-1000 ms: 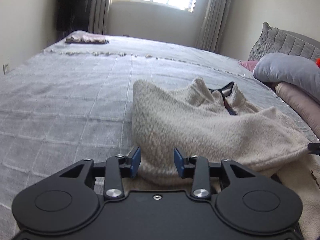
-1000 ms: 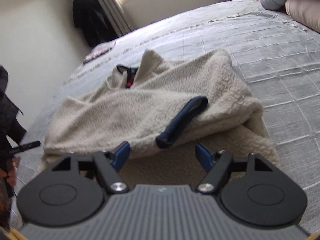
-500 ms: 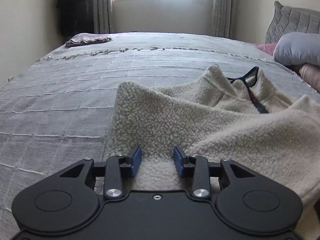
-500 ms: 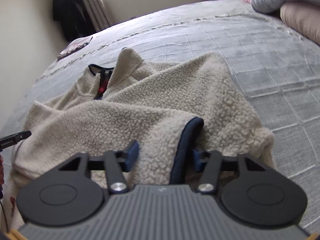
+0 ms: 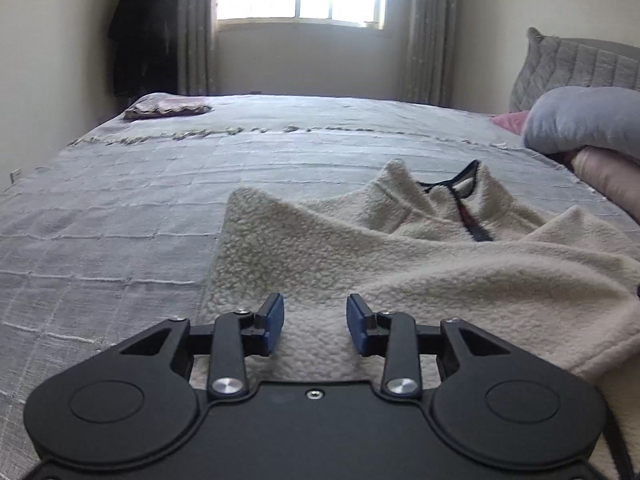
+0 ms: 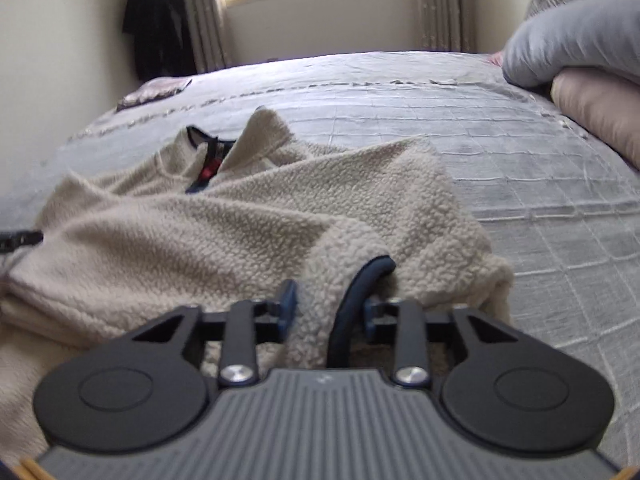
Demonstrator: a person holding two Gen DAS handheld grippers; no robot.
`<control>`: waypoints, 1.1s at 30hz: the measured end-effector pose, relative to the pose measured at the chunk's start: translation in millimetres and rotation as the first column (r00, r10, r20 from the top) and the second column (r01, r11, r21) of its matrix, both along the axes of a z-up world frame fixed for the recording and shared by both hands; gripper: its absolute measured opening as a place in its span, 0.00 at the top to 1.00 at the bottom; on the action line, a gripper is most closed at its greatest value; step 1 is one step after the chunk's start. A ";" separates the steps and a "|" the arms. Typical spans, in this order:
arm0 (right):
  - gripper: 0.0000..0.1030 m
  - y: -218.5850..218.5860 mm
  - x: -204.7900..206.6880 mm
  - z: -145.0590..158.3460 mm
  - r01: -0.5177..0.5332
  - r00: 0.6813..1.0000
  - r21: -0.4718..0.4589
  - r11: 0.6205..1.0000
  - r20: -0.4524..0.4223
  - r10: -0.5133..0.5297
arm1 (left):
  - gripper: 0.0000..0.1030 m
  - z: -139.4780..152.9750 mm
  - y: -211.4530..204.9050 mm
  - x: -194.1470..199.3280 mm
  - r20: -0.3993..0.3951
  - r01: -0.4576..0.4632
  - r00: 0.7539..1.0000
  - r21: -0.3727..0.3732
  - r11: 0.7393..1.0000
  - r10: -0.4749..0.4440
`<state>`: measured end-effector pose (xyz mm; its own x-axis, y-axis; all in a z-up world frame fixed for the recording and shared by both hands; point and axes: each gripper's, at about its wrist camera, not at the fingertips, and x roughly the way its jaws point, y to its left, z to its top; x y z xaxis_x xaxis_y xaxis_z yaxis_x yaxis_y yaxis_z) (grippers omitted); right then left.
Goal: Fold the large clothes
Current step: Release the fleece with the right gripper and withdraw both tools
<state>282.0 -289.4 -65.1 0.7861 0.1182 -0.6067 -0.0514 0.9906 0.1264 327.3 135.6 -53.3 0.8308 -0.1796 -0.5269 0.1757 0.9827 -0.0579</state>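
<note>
A cream fleece pullover (image 5: 400,264) with a dark-trimmed zip collar (image 5: 460,188) lies rumpled on the grey bedspread (image 5: 120,220). My left gripper (image 5: 315,322) is open, its blue pads (image 5: 273,320) low over the pullover's near left edge, with fleece between them. In the right wrist view the pullover (image 6: 224,220) fills the middle. My right gripper (image 6: 330,312) is open around the sleeve end with its navy cuff (image 6: 360,292), which sits between the jaws. The pads are not pressed on it.
Grey and pink pillows (image 5: 584,128) are stacked at the right by the headboard. A small folded cloth (image 5: 168,110) lies at the bed's far left corner. A window and curtains stand behind the bed. The left gripper's tip (image 6: 20,238) shows at the right view's left edge.
Both grippers have dropped lower and moved forward onto the pullover. The navy cuff has come in between the right jaws, which have narrowed. The left jaws stay open.
</note>
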 end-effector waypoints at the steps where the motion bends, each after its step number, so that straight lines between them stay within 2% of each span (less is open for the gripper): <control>1: 0.55 -2.3 -6.2 7.2 0.021 0.999 -0.005 1.000 0.030 -0.021 | 0.65 5.7 -7.3 -5.7 0.018 0.033 0.999 0.012 0.999 -0.033; 4: 0.55 -1.3 -17.2 29.5 0.046 0.993 -0.043 0.998 0.114 -0.041 | 0.64 16.3 -35.9 -11.2 0.027 0.138 0.990 0.017 0.990 -0.139; 6: 0.55 8.9 -13.4 40.0 0.001 0.992 -0.035 0.999 0.129 0.004 | 0.64 17.7 -60.2 -11.1 0.029 0.198 0.980 0.011 0.980 -0.198; 10: 0.55 46.7 5.7 35.9 -0.139 0.984 -0.040 0.989 0.103 0.143 | 0.64 8.9 -103.6 -0.2 0.012 0.275 0.962 -0.008 0.962 -0.275; 14: 0.55 68.2 37.7 8.2 -0.152 0.988 -0.060 0.987 0.014 0.153 | 0.64 -8.4 -137.1 24.4 -0.050 0.299 0.953 -0.006 0.954 -0.299; 16: 0.55 61.9 44.2 -10.3 -0.136 0.991 -0.108 0.985 -0.010 0.136 | 0.63 -22.8 -141.0 25.8 -0.057 0.328 0.944 0.035 0.944 -0.326; 17: 0.55 53.2 42.0 -15.3 -0.150 0.989 -0.084 0.985 0.006 0.151 | 0.63 -25.9 -138.8 21.8 -0.039 0.340 0.940 0.040 0.940 -0.338; 19: 0.56 33.5 33.2 -18.3 -0.145 0.989 -0.019 0.989 0.012 0.146 | 0.64 -27.0 -128.8 15.6 -0.035 0.340 0.940 -0.004 0.940 -0.340; 22: 0.56 17.6 16.7 -14.2 -0.151 0.988 -0.018 0.988 0.017 0.151 | 0.63 -21.6 -109.4 -0.7 -0.042 0.343 0.937 -0.065 0.937 -0.346; 25: 0.54 9.3 -3.4 -2.4 -0.171 0.985 -0.011 0.985 0.005 0.171 | 0.63 -6.2 -94.3 -27.0 -0.044 0.342 0.938 -0.052 0.938 -0.344; 26: 0.52 7.4 -11.4 3.7 -0.174 0.985 -0.004 0.985 0.003 0.174 | 0.61 1.4 -87.6 -38.7 -0.048 0.334 0.941 -0.053 0.941 -0.336; 28: 0.39 2.9 -31.7 18.7 -0.181 0.983 0.019 0.983 0.009 0.181 | 0.44 16.0 -75.1 -59.4 -0.061 0.305 0.949 -0.056 0.951 -0.308; 29: 0.36 0.8 -41.4 25.1 -0.184 0.983 0.029 0.982 0.012 0.184 | 0.39 23.8 -68.0 -71.3 -0.068 0.283 0.956 -0.055 0.958 -0.286; 31: 0.28 -3.5 -62.6 38.8 -0.195 0.981 0.043 0.980 0.017 0.194 | 0.21 36.8 -53.5 -93.3 -0.078 0.249 0.964 -0.059 0.967 -0.253; 33: 0.19 -8.0 -84.5 50.4 -0.203 0.979 0.043 0.978 0.019 0.202 | 0.11 47.4 -36.8 -114.8 -0.099 0.214 0.970 -0.070 0.974 -0.220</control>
<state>197.5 -297.4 -14.7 0.7514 0.3026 -0.5863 -0.2524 0.9529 0.1684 212.5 98.8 -5.9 0.7086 -0.3826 -0.5929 0.3742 0.9161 -0.1440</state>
